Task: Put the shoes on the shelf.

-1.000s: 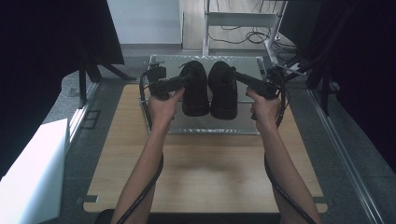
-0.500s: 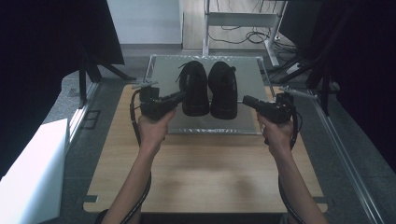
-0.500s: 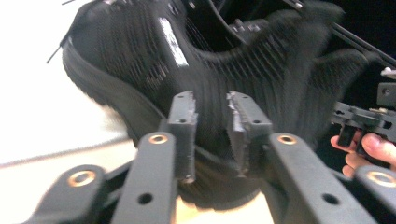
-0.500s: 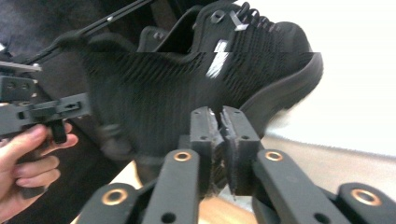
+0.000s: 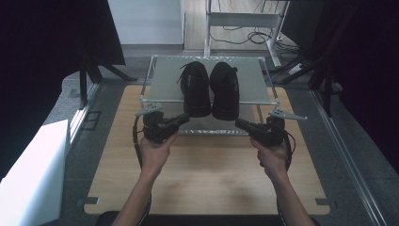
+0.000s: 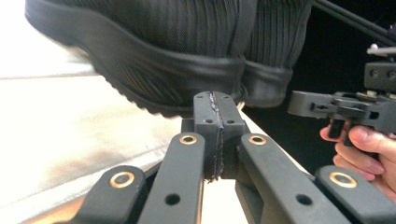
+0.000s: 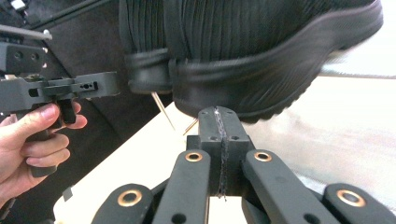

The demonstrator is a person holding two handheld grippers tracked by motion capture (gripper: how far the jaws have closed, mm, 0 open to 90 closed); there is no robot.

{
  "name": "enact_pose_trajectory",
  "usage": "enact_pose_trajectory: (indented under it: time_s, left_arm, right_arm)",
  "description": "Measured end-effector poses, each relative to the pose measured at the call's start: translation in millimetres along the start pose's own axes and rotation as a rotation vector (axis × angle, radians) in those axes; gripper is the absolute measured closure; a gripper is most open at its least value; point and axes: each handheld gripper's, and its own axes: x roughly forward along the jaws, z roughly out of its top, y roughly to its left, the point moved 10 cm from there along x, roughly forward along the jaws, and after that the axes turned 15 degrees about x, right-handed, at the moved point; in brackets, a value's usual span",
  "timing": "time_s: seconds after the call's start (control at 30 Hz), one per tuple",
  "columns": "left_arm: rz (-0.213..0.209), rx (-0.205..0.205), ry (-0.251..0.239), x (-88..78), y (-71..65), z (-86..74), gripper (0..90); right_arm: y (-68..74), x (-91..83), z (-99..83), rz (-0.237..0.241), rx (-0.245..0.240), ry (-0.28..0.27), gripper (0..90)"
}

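Just short of the black shoes (image 5: pixel 210 89) on the metal rack (image 5: pixel 164 84), both grippers' jaws pressed together, empty.

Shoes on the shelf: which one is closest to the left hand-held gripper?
The left shoe, the one whose laces spill out to the side. Its heel sits just beyond the left hand-held gripper; the right shoe is farther off.

Shoes (image 5: pixel 210 89) block rack (image 5: pixel 162 87) centre; wooden tabletop (image 5: pixel 207 169) free.

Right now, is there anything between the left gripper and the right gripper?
In the high view, the heels of the two black shoes and the rack front rail lie between left gripper and right gripper.
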Motion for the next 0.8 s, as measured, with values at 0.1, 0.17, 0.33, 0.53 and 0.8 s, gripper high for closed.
enact_pose_trajectory:
  time_s: [0.1, 0.17, 0.33, 0.53, 0.8]
  left_arm:
    - [0.0, 0.006, 0.01, 6.4, -0.2, -1.8, 89.2]
    - [-0.004, 0.005, 0.001, 9.8, 0.5, 0.2, 89.3]
    - [0.009, 0.016, 0.008, 11.4, 3.7, 3.9, 89.3]
    - [0.023, -0.005, 0.019, 21.0, 13.6, 6.6, 89.3]
    - [0.037, -0.022, 0.035, 34.8, 25.1, 12.2, 89.2]
  right_arm:
    - [0.6, 5.8, -3.7, 0.002, -0.001, 0.002, 90.0]
    - [2.3, 9.2, -3.1, 0.008, 0.005, -0.006, 90.0]
    - [5.2, 11.5, 1.8, -0.001, -0.008, -0.022, 90.0]
    - [-0.8, 21.3, 8.8, -0.035, -0.007, -0.041, 90.0]
    - [-14.1, 36.0, 21.9, -0.063, 0.024, -0.062, 90.0]
